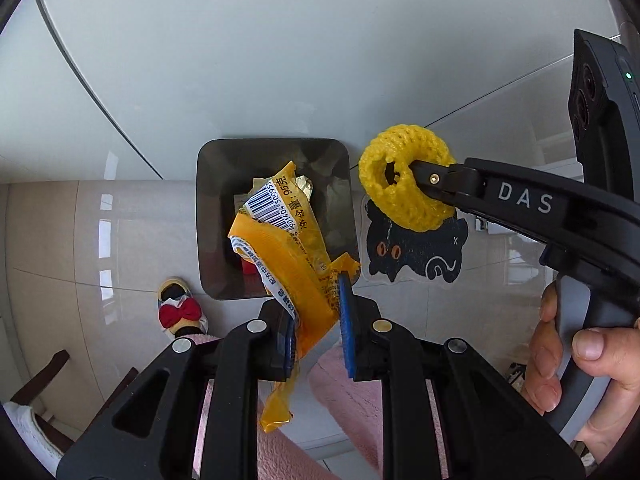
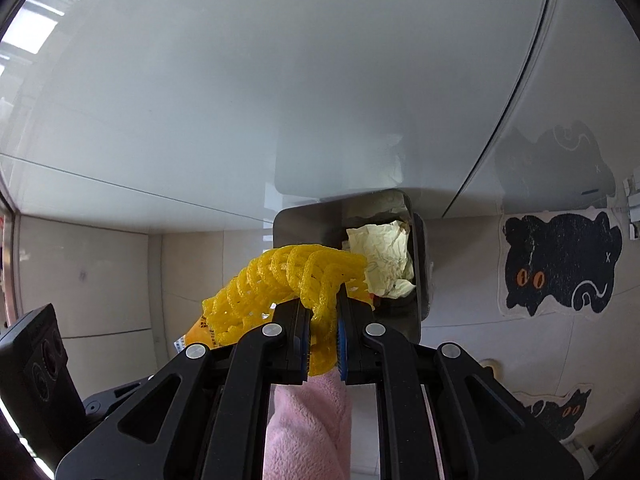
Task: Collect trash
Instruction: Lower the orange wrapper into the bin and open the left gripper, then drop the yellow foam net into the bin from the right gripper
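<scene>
My left hand-held gripper point(image 1: 316, 320), spread, loosely frames the wrapper point(image 1: 288, 240) directly above the bin point(image 1: 208, 216); my right hand-held gripper point(image 2: 323, 320) pinches the foam net point(image 2: 288, 280) just beside its rim.

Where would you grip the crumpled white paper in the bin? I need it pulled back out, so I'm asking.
Take the crumpled white paper by its upper folds, from straight above through the open top of the bin. It lies against the bin's inner wall, so a sideways approach is blocked. The right gripper is shut on the yellow foam net.
</scene>
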Demonstrator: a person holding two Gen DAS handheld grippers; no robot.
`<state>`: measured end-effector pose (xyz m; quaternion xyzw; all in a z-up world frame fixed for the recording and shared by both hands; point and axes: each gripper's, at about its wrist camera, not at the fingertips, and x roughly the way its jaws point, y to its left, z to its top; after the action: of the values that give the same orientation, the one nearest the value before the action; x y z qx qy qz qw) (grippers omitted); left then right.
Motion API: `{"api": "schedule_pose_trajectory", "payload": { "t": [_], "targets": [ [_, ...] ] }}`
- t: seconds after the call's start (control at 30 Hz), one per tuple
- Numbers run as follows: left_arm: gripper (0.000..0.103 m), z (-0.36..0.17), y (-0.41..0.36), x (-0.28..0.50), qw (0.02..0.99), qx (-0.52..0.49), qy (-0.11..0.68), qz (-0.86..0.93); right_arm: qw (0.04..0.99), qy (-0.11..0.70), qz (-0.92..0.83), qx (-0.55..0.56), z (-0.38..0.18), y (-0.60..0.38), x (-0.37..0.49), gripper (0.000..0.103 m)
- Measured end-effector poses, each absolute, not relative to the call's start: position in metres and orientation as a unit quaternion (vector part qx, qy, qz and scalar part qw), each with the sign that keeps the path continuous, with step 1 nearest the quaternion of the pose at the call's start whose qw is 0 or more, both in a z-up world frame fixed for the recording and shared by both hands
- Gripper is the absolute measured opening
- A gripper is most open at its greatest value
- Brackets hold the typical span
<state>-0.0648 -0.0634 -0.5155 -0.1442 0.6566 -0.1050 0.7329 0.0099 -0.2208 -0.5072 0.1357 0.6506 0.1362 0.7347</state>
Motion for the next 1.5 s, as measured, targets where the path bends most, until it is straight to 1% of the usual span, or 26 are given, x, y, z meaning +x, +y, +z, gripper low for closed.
{"api": "schedule_pose_trajectory", "payload": {
  "t": [0.03, 0.17, 0.23, 0.3, 0.33, 0.37, 0.43, 0.5, 0.53, 0.6, 0.67, 0.7, 0.73, 0.77, 0.83, 0.9, 0.93, 0.97, 1.0, 1.17, 1.5],
  "targets": [
    [0.016, -0.519, -0.063, -0.063, 0.732, -0.144, 0.657, -0.106, 0.733, 0.653, 0.129, 0.137, -0.512, -0.220, 0.012, 0.014],
    [0.017, -0.527, -0.059, -0.058, 0.729, -0.151, 0.660, -0.104, 0.732, 0.656, 0.111, 0.147, -0.523, -0.219, 0.019, 0.015],
    [0.020, -0.529, -0.055, -0.059, 0.728, -0.153, 0.660, -0.107, 0.732, 0.655, 0.106, 0.153, -0.524, -0.219, 0.022, 0.016],
    [0.027, -0.527, -0.053, -0.059, 0.728, -0.151, 0.660, -0.108, 0.731, 0.655, 0.103, 0.161, -0.525, -0.221, 0.023, 0.027],
    [0.029, -0.526, -0.053, -0.059, 0.728, -0.149, 0.660, -0.110, 0.730, 0.654, 0.104, 0.167, -0.524, -0.221, 0.024, 0.040],
    [0.030, -0.525, -0.052, -0.058, 0.729, -0.145, 0.659, -0.111, 0.731, 0.653, 0.104, 0.170, -0.523, -0.221, 0.024, 0.049],
    [0.034, -0.522, -0.052, -0.056, 0.733, -0.139, 0.657, -0.112, 0.734, 0.650, 0.102, 0.167, -0.521, -0.220, 0.026, 0.050],
    [0.039, -0.518, -0.051, -0.056, 0.736, -0.139, 0.654, -0.112, 0.734, 0.651, 0.101, 0.167, -0.520, -0.219, 0.028, 0.054],
    [0.043, -0.519, -0.050, -0.055, 0.736, -0.141, 0.653, -0.112, 0.734, 0.651, 0.100, 0.168, -0.520, -0.219, 0.028, 0.059],
    [0.046, -0.516, -0.049, -0.054, 0.737, -0.141, 0.651, -0.112, 0.734, 0.651, 0.098, 0.163, -0.518, -0.218, 0.029, 0.063],
    [0.051, -0.514, -0.049, -0.053, 0.739, -0.137, 0.650, -0.111, 0.736, 0.652, 0.092, 0.159, -0.517, -0.218, 0.030, 0.071],
    [0.052, -0.516, -0.048, -0.053, 0.739, -0.136, 0.650, -0.112, 0.736, 0.653, 0.088, 0.156, -0.516, -0.219, 0.030, 0.072],
    [0.054, -0.515, -0.049, -0.053, 0.740, -0.134, 0.650, -0.112, 0.736, 0.656, 0.080, 0.147, -0.517, -0.219, 0.031, 0.075],
    [0.057, -0.513, -0.050, -0.052, 0.741, -0.131, 0.649, -0.112, 0.736, 0.658, 0.075, 0.140, -0.517, -0.220, 0.031, 0.080],
    [0.059, -0.509, -0.050, -0.052, 0.745, -0.129, 0.645, -0.112, 0.736, 0.661, 0.068, 0.129, -0.518, -0.222, 0.031, 0.085],
    [0.066, -0.507, -0.048, -0.051, 0.747, -0.131, 0.642, -0.112, 0.734, 0.664, 0.068, 0.124, -0.519, -0.223, 0.031, 0.090],
    [0.068, -0.506, -0.048, -0.051, 0.748, -0.133, 0.641, -0.112, 0.733, 0.666, 0.066, 0.122, -0.519, -0.224, 0.030, 0.095],
    [0.074, -0.505, -0.048, -0.050, 0.748, -0.133, 0.641, -0.112, 0.732, 0.667, 0.063, 0.121, -0.520, -0.225, 0.030, 0.100],
    [0.077, -0.504, -0.049, -0.051, 0.747, -0.134, 0.641, -0.114, 0.731, 0.668, 0.060, 0.122, -0.521, -0.226, 0.030, 0.100],
    [0.083, -0.500, -0.051, -0.050, 0.753, -0.127, 0.635, -0.116, 0.719, 0.681, 0.058, 0.126, -0.525, -0.229, 0.032, 0.100],
    [0.083, -0.482, -0.045, -0.045, 0.768, -0.152, 0.612, -0.113, 0.702, 0.697, 0.052, 0.133, -0.533, -0.234, 0.031, 0.100]
  ]
}}
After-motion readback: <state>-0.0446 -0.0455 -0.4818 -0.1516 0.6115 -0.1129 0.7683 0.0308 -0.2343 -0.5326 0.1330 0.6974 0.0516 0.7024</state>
